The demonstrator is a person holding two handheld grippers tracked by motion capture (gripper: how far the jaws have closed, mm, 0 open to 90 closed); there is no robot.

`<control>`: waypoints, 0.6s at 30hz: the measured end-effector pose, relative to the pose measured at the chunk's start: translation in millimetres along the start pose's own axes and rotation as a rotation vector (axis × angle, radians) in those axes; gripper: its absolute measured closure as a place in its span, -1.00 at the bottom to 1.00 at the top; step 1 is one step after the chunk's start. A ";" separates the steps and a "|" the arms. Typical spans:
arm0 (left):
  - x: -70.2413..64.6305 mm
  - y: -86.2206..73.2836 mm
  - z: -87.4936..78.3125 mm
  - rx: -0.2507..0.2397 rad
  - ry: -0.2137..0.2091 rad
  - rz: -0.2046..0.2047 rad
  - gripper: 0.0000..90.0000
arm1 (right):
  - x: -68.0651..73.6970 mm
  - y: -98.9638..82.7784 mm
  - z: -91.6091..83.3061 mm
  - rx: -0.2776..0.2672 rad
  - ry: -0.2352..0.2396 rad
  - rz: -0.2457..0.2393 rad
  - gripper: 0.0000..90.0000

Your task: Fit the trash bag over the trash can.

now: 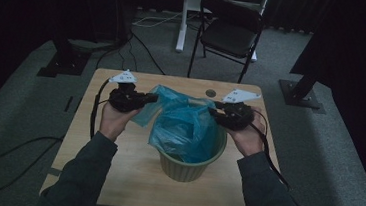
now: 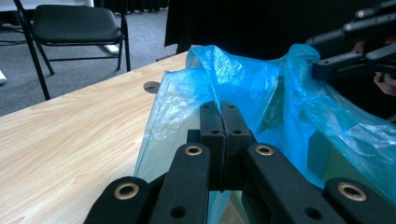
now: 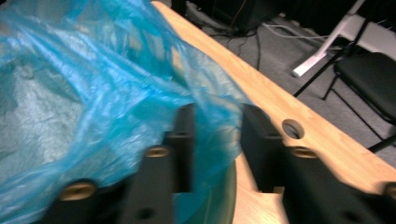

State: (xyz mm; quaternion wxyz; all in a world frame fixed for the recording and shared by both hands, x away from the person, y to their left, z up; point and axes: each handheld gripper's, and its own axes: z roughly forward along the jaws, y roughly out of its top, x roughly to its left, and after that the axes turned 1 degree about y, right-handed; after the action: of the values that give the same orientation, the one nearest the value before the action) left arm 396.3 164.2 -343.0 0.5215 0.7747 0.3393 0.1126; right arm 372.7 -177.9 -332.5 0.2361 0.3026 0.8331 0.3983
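A green bin [image 1: 190, 166] stands on the wooden table [image 1: 115, 167] with a thin blue plastic bag [image 1: 184, 123] set in it, its mouth pulled up and outward. My left gripper [image 1: 154, 98] is at the bag's left upper edge. In the left gripper view its jaws [image 2: 225, 109] are pressed together on the bag's film [image 2: 243, 79]. My right gripper [image 1: 213, 108] is at the bag's right edge. In the right gripper view its jaws [image 3: 217, 121] stand apart with a fold of the bag [image 3: 84, 84] hanging loose between them, above the bin's rim [image 3: 224, 196].
A black folding chair [image 1: 230, 29] stands on the carpet beyond the table's far edge. The tabletop has a round hole [image 1: 211, 93] near that edge. Cables trail from both grippers, and more run across the floor at left.
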 end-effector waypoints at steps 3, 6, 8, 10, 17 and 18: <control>2.2 -2.1 1.1 0.016 -0.002 -0.010 0.99 | -4.7 -1.2 3.2 0.020 -0.015 0.013 0.93; 2.2 -5.4 6.4 0.048 -0.019 -0.014 0.99 | -14.2 -3.3 5.4 0.017 0.003 0.060 0.99; 0.8 -6.8 12.1 0.071 -0.020 -0.014 0.99 | -18.8 -4.9 8.1 0.025 0.006 0.080 0.99; 0.9 -7.3 17.1 0.085 -0.016 -0.017 0.99 | -23.2 -7.4 12.1 0.040 0.005 0.092 0.99; 8.8 -7.0 33.1 0.123 -0.003 -0.042 0.99 | -36.0 -20.8 26.5 0.079 0.051 0.144 0.99; 10.1 -6.9 35.7 0.129 0.000 -0.047 0.99 | -37.3 -22.5 27.9 0.081 0.057 0.153 0.99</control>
State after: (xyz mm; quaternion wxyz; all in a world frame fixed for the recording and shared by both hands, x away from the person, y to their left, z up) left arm 419.9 146.1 -366.3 0.4731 0.7985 0.3639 0.0781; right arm 409.6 -200.5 -360.9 0.1685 0.3632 0.8294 0.3896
